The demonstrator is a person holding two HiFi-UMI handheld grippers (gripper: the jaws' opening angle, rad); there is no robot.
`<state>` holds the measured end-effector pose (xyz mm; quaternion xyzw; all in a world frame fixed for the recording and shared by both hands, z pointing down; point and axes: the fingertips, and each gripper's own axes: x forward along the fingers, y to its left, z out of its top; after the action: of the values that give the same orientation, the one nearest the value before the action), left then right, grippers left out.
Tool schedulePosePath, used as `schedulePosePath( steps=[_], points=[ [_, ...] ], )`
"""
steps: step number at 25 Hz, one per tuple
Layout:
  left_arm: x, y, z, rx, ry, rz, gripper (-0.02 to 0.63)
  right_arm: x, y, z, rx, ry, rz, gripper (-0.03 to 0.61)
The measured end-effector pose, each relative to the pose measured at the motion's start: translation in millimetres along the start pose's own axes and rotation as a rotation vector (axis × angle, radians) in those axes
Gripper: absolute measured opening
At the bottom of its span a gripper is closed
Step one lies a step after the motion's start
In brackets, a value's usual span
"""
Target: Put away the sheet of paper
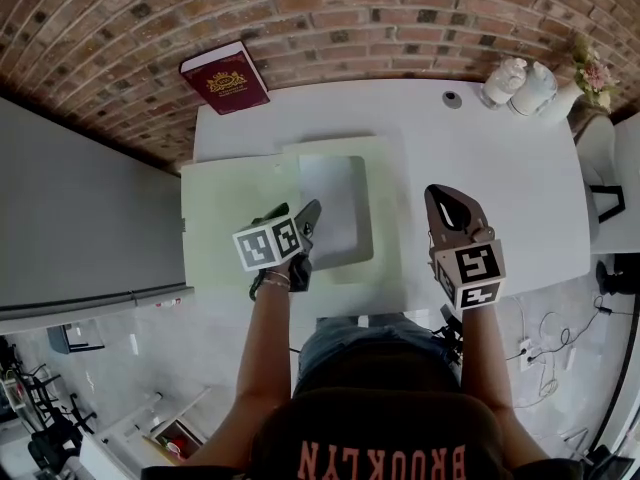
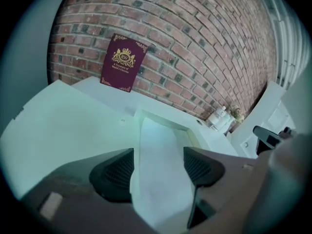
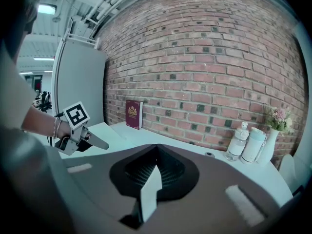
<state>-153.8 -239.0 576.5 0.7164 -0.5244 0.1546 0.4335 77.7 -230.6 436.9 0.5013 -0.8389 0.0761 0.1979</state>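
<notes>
Placing step: the sheet of paper (image 1: 335,206) lies flat in the tray of the pale green case (image 1: 388,183) on the white table (image 1: 490,158). I judge the laying-in done and the closing not yet done.
Left jaws: my left gripper (image 2: 158,169) stands wide apart with its pads clear of the sheet, whose near end runs under the gap between them.
Right jaws: my right gripper (image 3: 156,167) is clenched, off to the right of the case. A white strip shows at the seam, perhaps a scrap, perhaps only light through it.
Next move: I would lift the left straight off so the near edge is not dragged. The green leaf (image 1: 230,203) lying flat left of the tray looks to me like the lid to bring over.
Head view only: the whole layout, with sheet, tray, leaf and both my grippers at the near side.
Left gripper view only: the tray's low walls round the sheet, and my pads off the paper.
Right gripper view only: no sheet at all, but my left gripper from the side, the red book (image 3: 134,114) propped against the brick wall, and the bottles (image 3: 246,143) by the flowers.
</notes>
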Motion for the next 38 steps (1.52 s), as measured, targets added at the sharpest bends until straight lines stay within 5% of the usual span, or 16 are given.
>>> schedulePosePath(
  steps=[5,11,26,38],
  points=[
    [-21.0,3.7,19.3,0.114,-0.072,0.021,0.315,-3.0,8.2,8.6,0.007,-0.018,-0.021,0.0],
    [-50.0,12.8,38.5,0.274,-0.153,0.068,0.006,-5.8,22.8,19.1,0.009,-0.042,-0.056,0.0],
    [-131.7,13.3,115.8,0.525,-0.45,0.032,0.0,-20.8,62.4,67.8,0.005,-0.171,-0.186,-0.002],
    [-190.7,-31.2,158.7,0.592,-0.648,0.015,0.0,-50.7,57.8,124.1,-0.014,-0.317,-0.199,-0.002]
  ],
)
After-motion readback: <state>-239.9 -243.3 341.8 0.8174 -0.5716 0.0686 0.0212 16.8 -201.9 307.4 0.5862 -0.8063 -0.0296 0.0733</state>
